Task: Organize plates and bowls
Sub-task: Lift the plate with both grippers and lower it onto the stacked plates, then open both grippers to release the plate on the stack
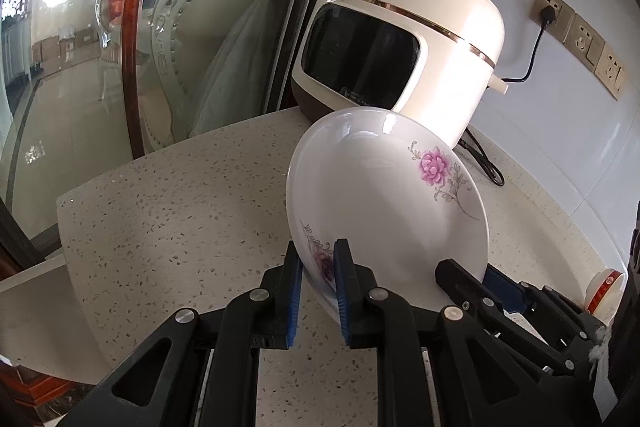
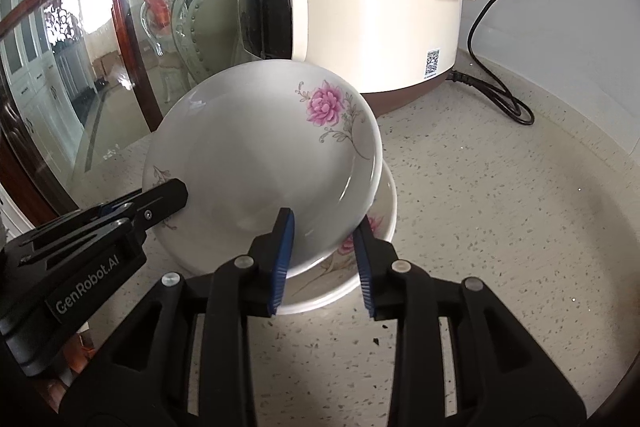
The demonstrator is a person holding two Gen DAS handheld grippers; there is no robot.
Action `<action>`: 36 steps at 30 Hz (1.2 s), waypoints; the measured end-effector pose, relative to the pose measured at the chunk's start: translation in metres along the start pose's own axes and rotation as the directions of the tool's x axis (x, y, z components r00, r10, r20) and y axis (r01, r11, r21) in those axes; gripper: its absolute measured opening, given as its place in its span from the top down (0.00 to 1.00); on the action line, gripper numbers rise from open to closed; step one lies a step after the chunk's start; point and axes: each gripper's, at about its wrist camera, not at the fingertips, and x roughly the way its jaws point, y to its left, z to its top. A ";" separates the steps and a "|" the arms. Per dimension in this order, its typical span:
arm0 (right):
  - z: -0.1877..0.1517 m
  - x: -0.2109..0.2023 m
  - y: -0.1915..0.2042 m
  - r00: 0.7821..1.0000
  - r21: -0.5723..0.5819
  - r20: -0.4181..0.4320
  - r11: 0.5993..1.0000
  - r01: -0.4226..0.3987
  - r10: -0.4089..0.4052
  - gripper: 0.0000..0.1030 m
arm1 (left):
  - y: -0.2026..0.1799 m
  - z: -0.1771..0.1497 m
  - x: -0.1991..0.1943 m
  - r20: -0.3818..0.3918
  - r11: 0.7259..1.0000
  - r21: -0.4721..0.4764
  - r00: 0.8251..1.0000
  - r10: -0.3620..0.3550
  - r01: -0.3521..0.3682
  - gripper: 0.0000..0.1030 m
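You are midway through stacking: the upper floral plate (image 2: 260, 155) sits tilted over a second floral plate (image 2: 360, 267) that lies on the speckled countertop (image 2: 500, 227), centre of the right wrist view, just in front of the cream rice cooker (image 2: 360, 7). The upper plate's right-hand rim appears to rest on the lower plate, though the exact contact is hidden behind your right gripper.

Your left gripper (image 1: 318, 287) is clamped on the near-left rim of the upper plate; in the left wrist view, lower centre, the blue pads (image 1: 343, 291) pinch the rim over its darker flower print. That grip looks to be what holds the plate at its slant.

Your right gripper (image 2: 322, 259) straddles the near rim of the same plate at lower centre of its own view. Its jaws stand apart, with a visible gap between the right pad and the plate edge, so it is not gripping.

The step in hand, as I judge it, is setting the upper plate down flat onto the lower one. Next you would need to lower the left side gently until the rims nest, then let go. Watch for sliding: glazed plates slip easily.
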 end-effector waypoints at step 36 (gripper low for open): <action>-0.005 -0.012 -0.018 0.999 0.086 0.045 0.996 0.021 -0.025 0.56 | -0.029 0.007 0.010 0.038 0.986 0.113 0.992 0.121 -0.125 0.63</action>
